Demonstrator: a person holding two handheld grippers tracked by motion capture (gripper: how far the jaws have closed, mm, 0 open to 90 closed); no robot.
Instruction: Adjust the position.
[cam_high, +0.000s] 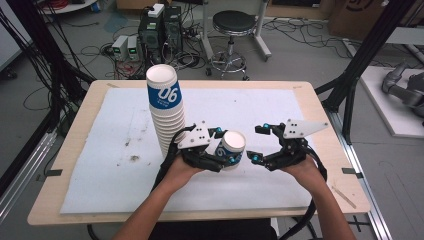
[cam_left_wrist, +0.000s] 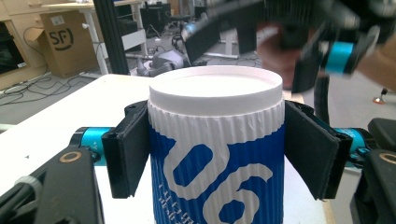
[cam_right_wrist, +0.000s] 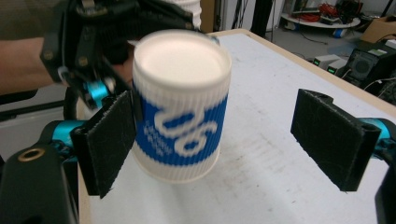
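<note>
A paper cup (cam_high: 233, 144) with a ribbed white wall and a blue band marked 06 is held upside down, its white base up, just above the white mat. My left gripper (cam_high: 226, 146) is shut on it, one black pad pressing on each side (cam_left_wrist: 218, 149). The cup (cam_left_wrist: 215, 140) stands upright between those pads. My right gripper (cam_high: 257, 143) hovers open just right of the cup. In the right gripper view its pads (cam_right_wrist: 219, 140) stand wide apart, and the cup (cam_right_wrist: 180, 107) sits near the left pad without touching the right one.
A tall stack of the same cups (cam_high: 167, 112) stands upside down on the white mat (cam_high: 115, 150) left of my left hand. The wooden table edge (cam_high: 330, 150) runs close on the right. A stool (cam_high: 232, 25) and computer cases (cam_high: 160, 30) are on the floor beyond.
</note>
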